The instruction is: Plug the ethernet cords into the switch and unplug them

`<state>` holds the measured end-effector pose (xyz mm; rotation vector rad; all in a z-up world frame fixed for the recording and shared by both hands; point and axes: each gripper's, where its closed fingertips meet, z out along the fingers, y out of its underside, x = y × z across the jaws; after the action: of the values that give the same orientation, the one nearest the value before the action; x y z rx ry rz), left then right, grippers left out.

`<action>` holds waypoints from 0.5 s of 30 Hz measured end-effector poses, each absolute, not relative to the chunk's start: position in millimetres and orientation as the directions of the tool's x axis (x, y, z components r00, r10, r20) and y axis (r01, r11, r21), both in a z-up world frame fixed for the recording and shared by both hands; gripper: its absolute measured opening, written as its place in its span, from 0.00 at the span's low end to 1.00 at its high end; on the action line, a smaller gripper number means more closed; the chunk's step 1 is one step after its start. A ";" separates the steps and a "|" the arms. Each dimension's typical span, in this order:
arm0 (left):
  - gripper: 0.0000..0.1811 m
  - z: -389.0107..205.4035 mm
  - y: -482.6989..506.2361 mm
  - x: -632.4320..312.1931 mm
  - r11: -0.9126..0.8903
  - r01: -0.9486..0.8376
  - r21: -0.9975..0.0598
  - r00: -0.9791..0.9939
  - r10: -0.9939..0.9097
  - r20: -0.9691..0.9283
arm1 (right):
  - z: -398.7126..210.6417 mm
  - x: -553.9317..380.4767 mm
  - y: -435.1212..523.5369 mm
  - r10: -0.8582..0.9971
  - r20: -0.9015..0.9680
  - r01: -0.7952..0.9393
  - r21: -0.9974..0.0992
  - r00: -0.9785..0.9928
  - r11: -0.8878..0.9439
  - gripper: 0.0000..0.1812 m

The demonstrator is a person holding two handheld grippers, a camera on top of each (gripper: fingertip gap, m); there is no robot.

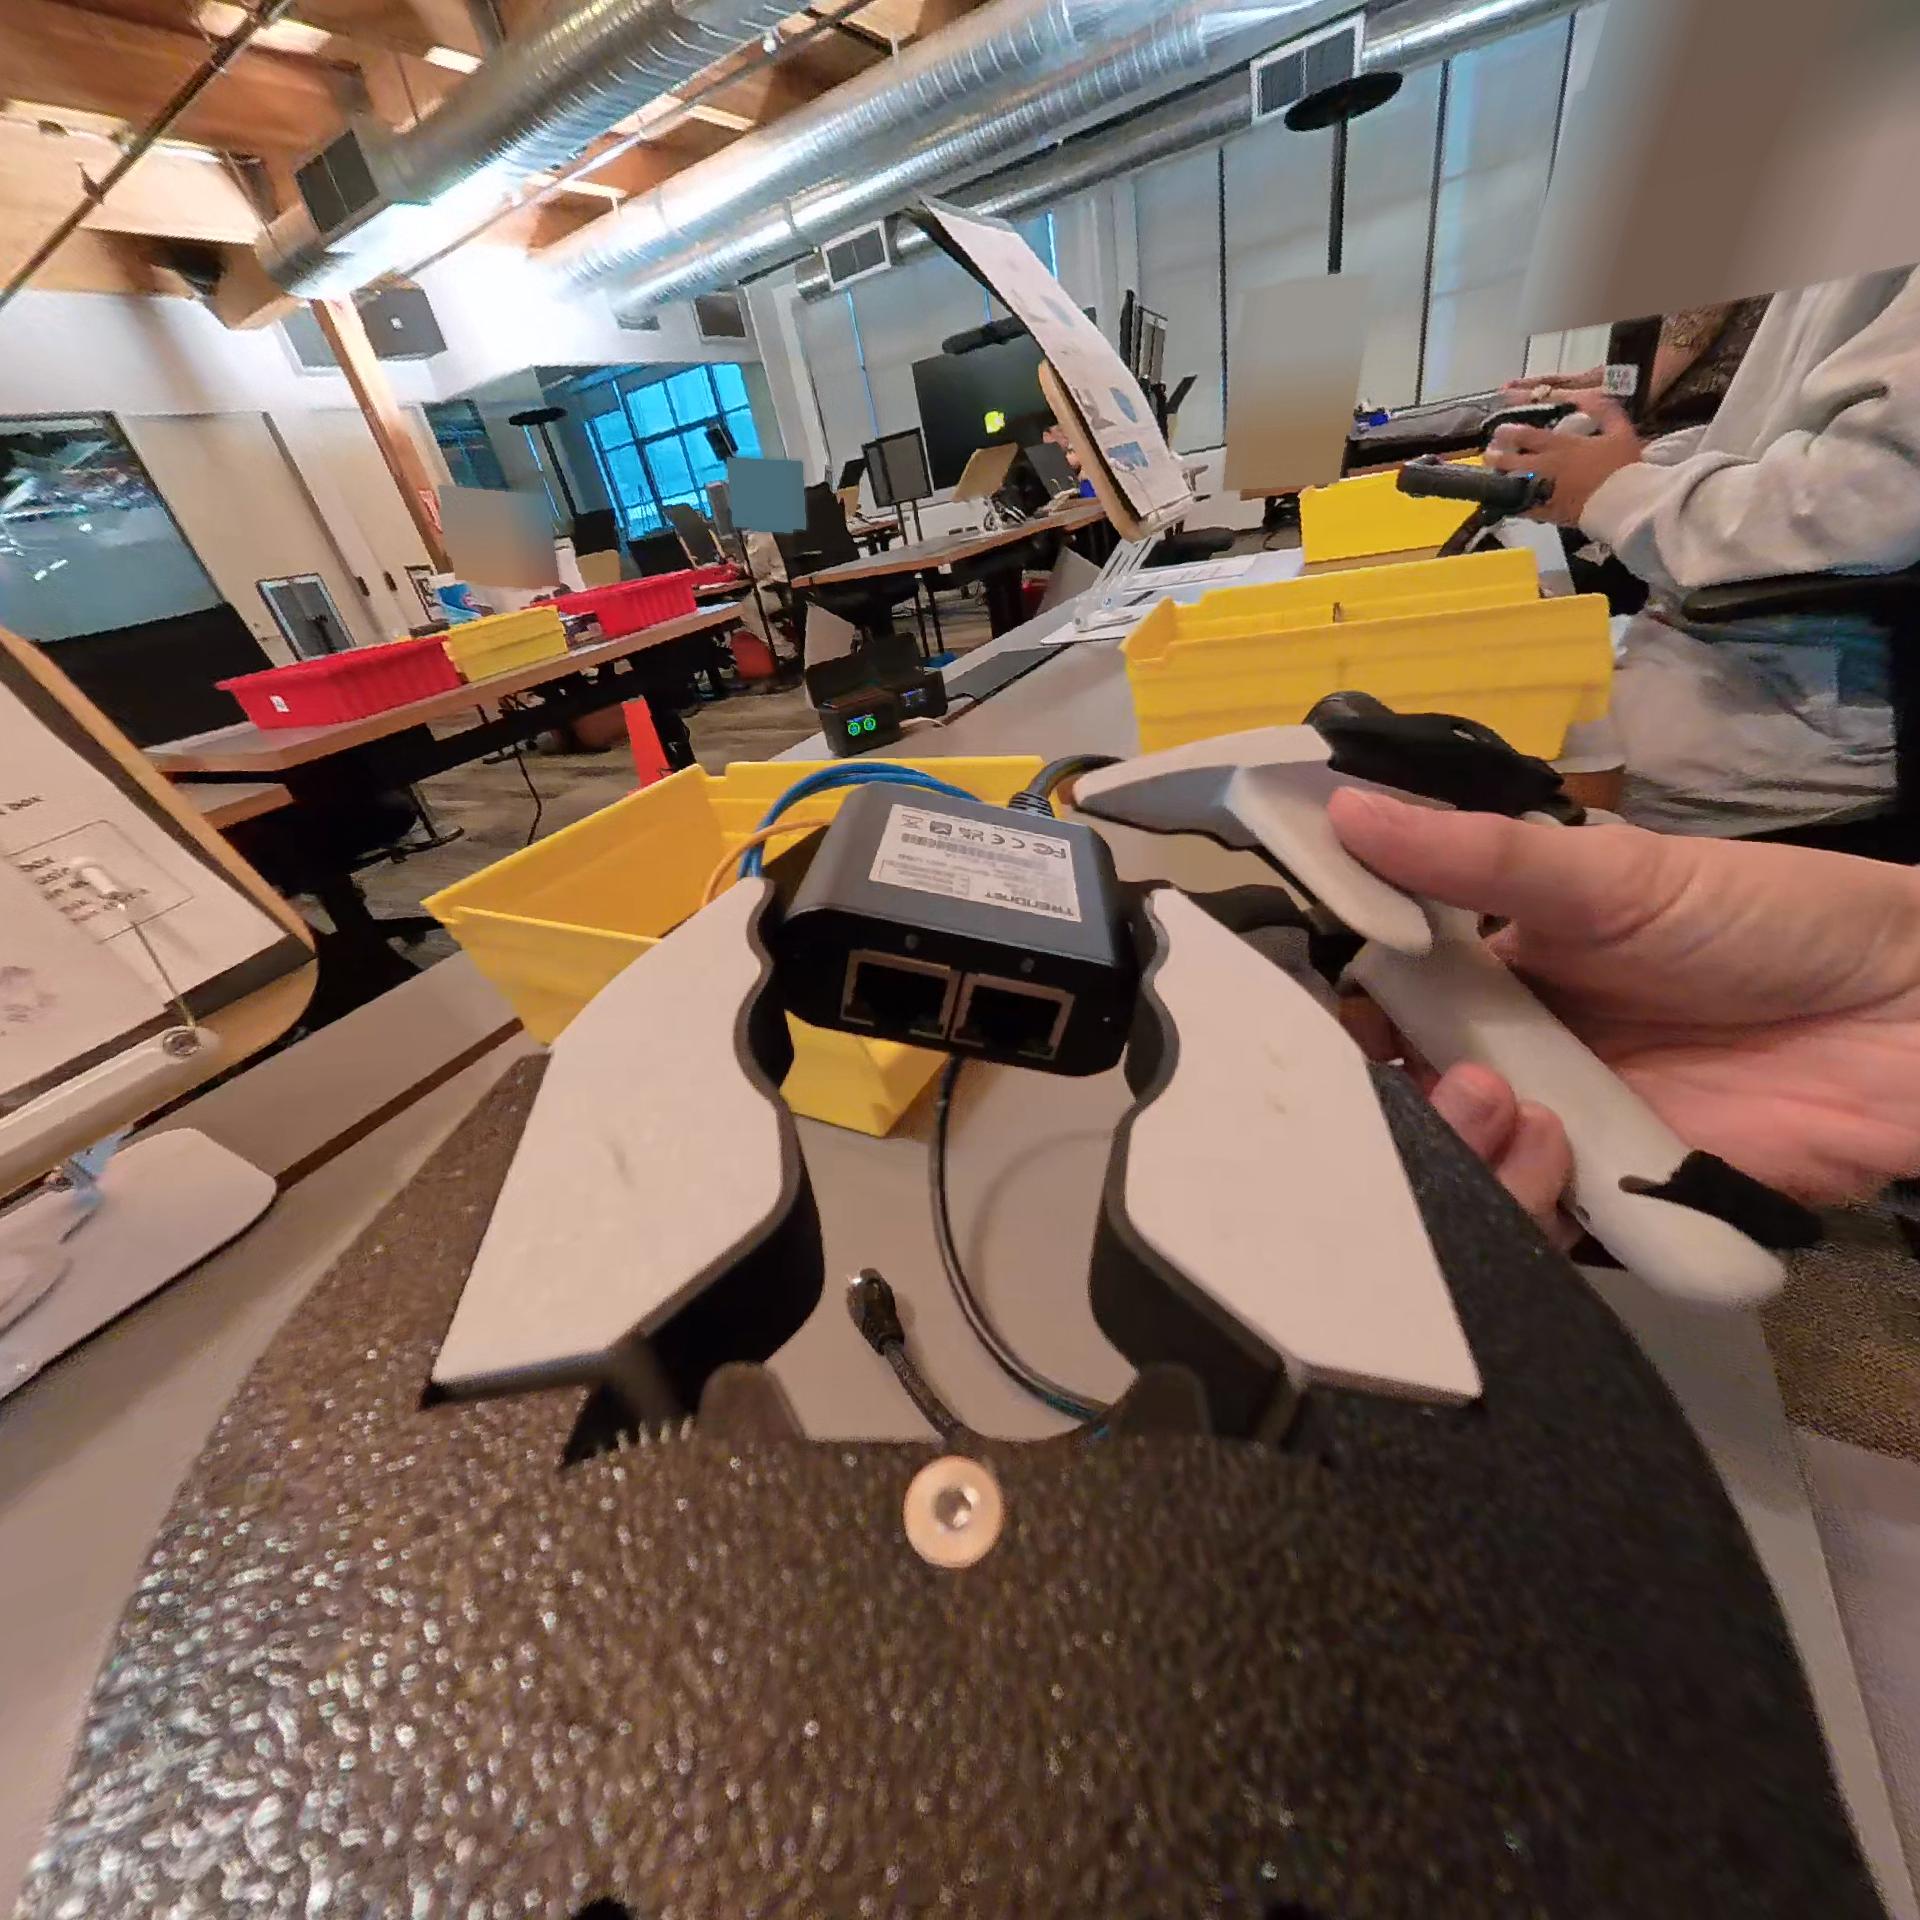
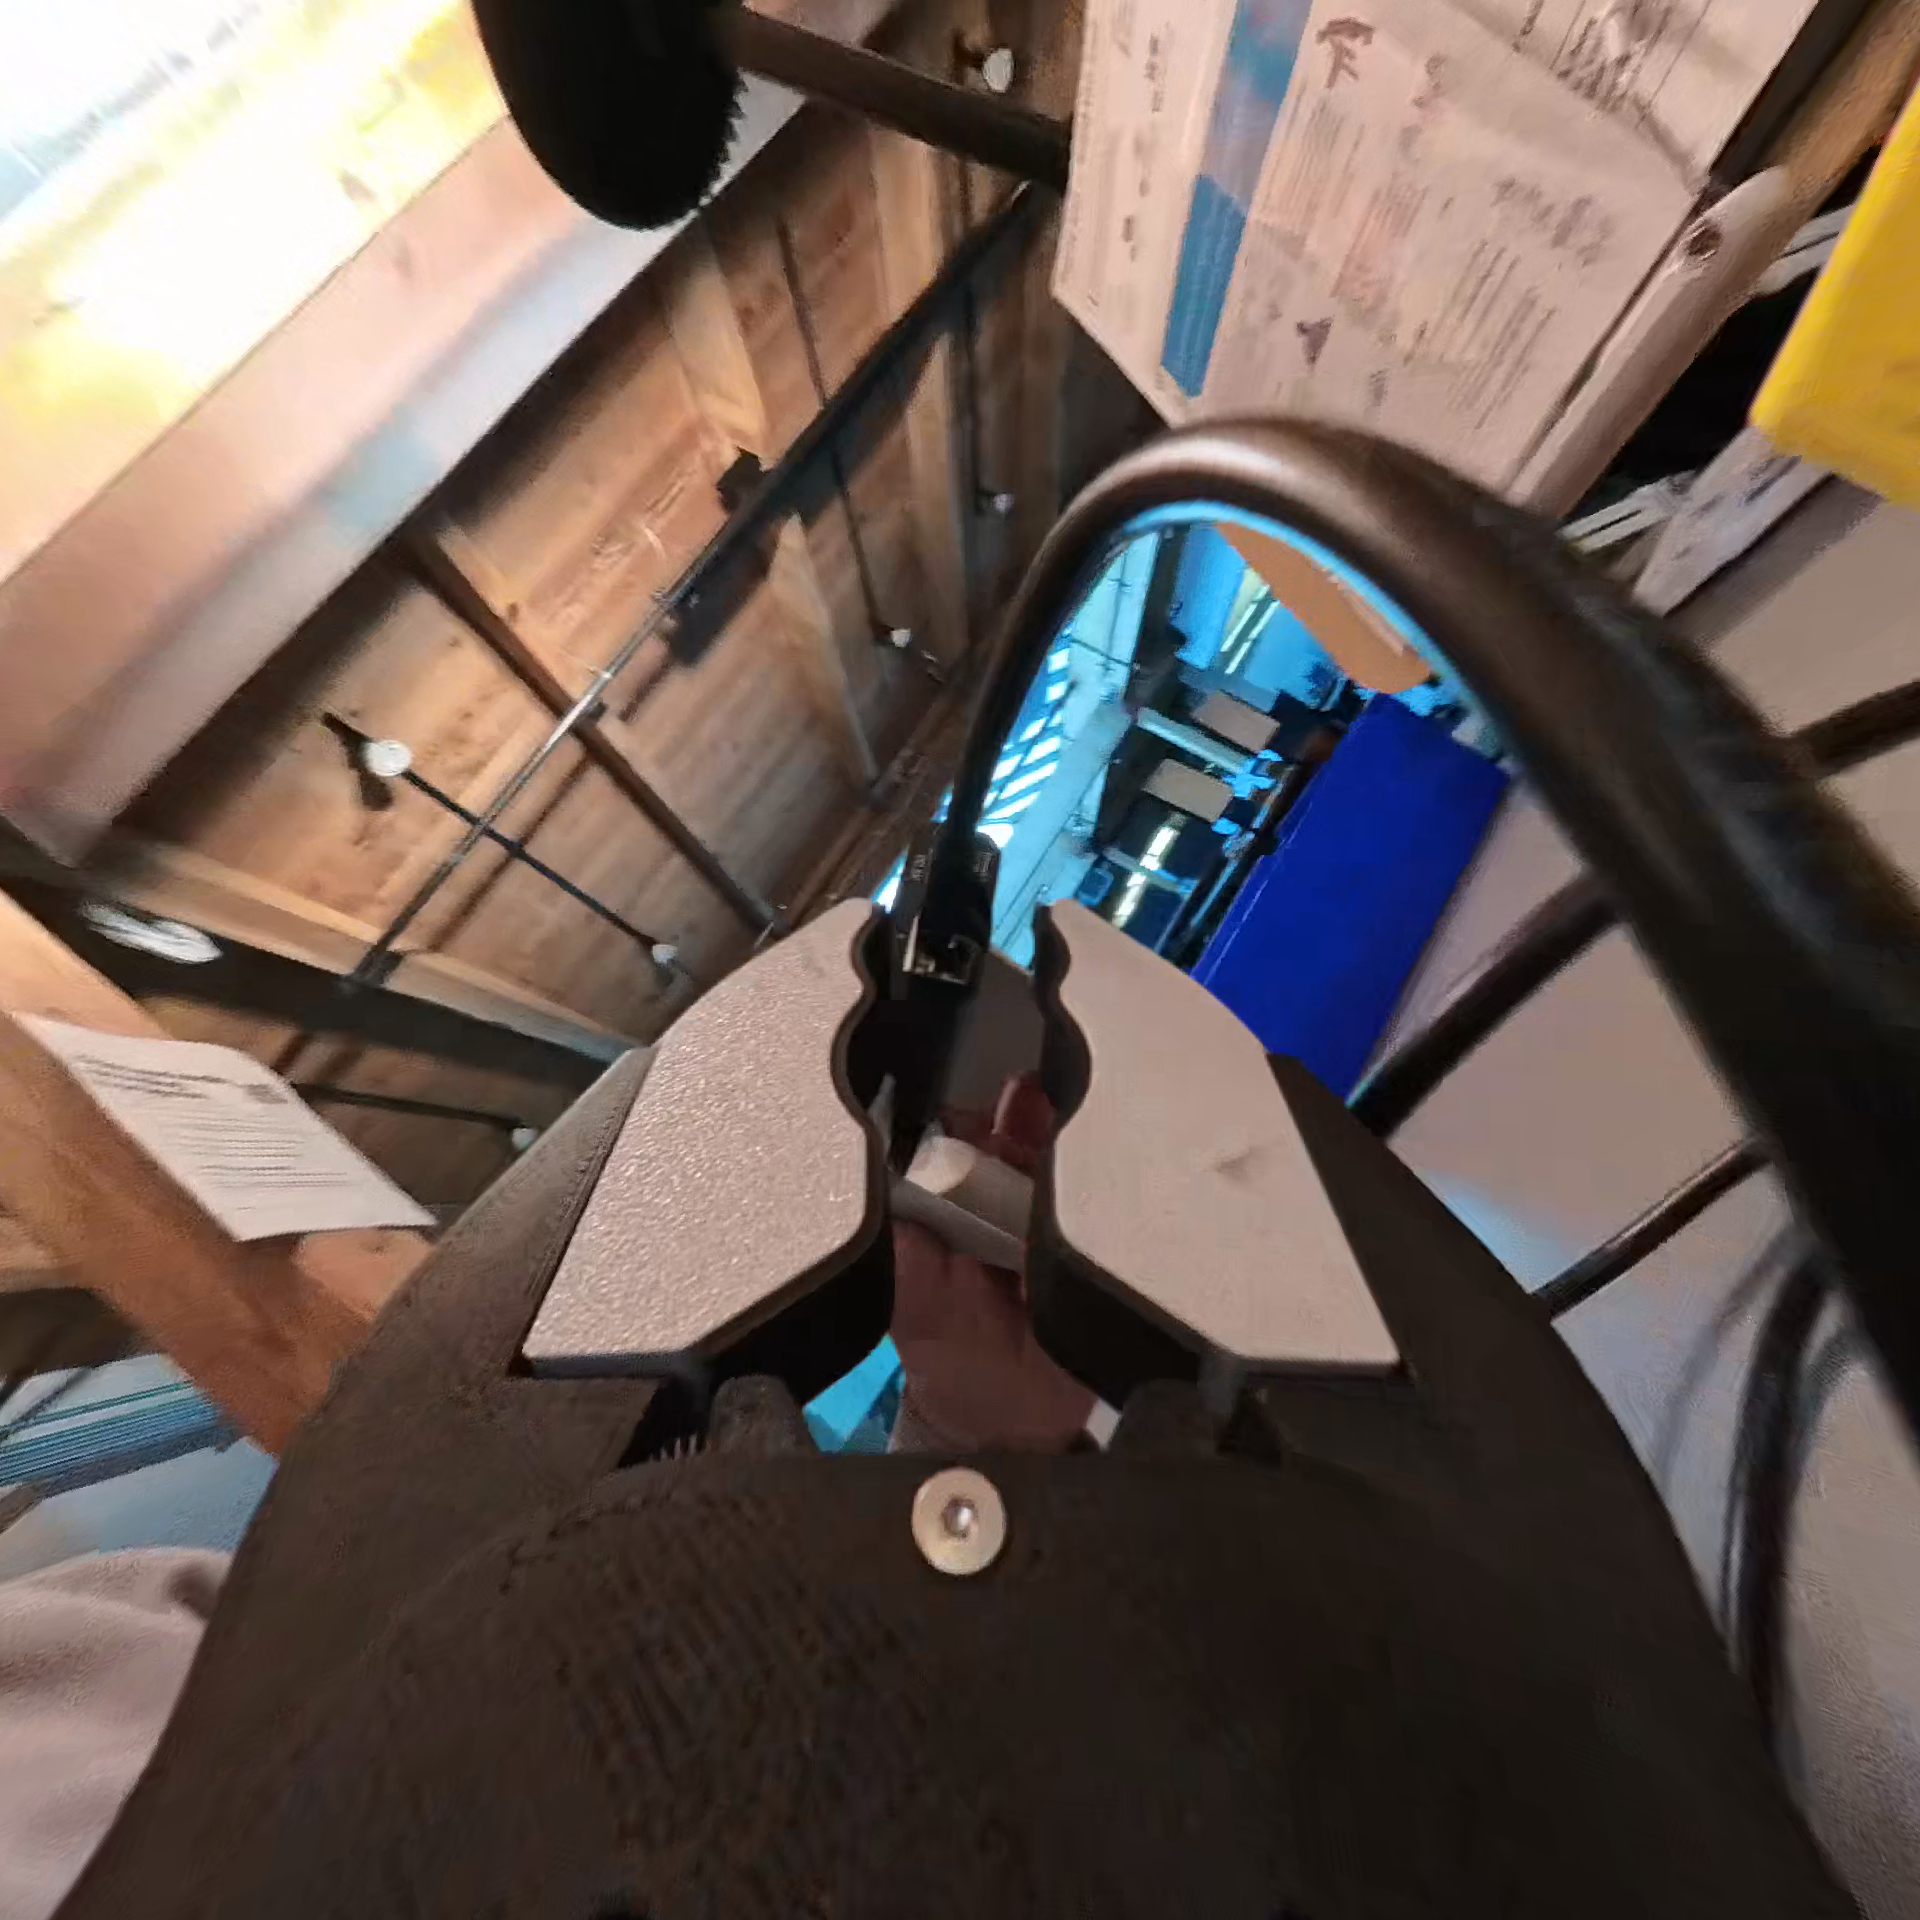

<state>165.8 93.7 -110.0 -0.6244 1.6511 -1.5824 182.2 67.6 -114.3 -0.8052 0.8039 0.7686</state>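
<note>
matt blk plastic switch [image 1: 956,940], glossy yellow plastic bin [image 1: 582,914]

— What room is this?
— An open office: exposed wood ceiling [image 1: 156,94], silver ducts [image 1: 831,135], long desks [image 1: 436,717].
— Light?
— Blue-tinted windows [image 1: 675,426] at the back wall.

Left wrist camera sits close behind the switch [image 1: 961,940], looking level across the desk at its two ports and the office beyond; right wrist camera looks up at the switch [image 2: 940,935] from below, tilted toward the wooden ceiling [image 2: 582,582]; the switch is all both views share
</note>
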 end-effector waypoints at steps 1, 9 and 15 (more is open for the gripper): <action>0.34 -111.3 88.7 165.2 0.124 0.152 -0.981 -0.597 -0.779 -0.191 | -117.3 179.6 66.2 0.272 -0.838 -0.827 -0.317 0.474 0.464 0.12; 0.34 -100.5 64.0 162.4 0.119 0.189 -0.975 -0.543 -0.815 -0.204 | -106.5 184.4 43.4 0.238 -0.834 -0.797 -0.331 0.498 0.506 0.17; 0.34 -89.6 57.4 152.7 0.176 0.221 -0.959 -0.485 -0.834 -0.265 | -99.5 178.1 45.4 0.232 -0.828 -0.794 -0.350 0.510 0.497 0.19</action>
<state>152.7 57.4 -89.6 -0.6071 1.5490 -1.4701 178.1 45.4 -99.5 -0.8193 0.8003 0.7091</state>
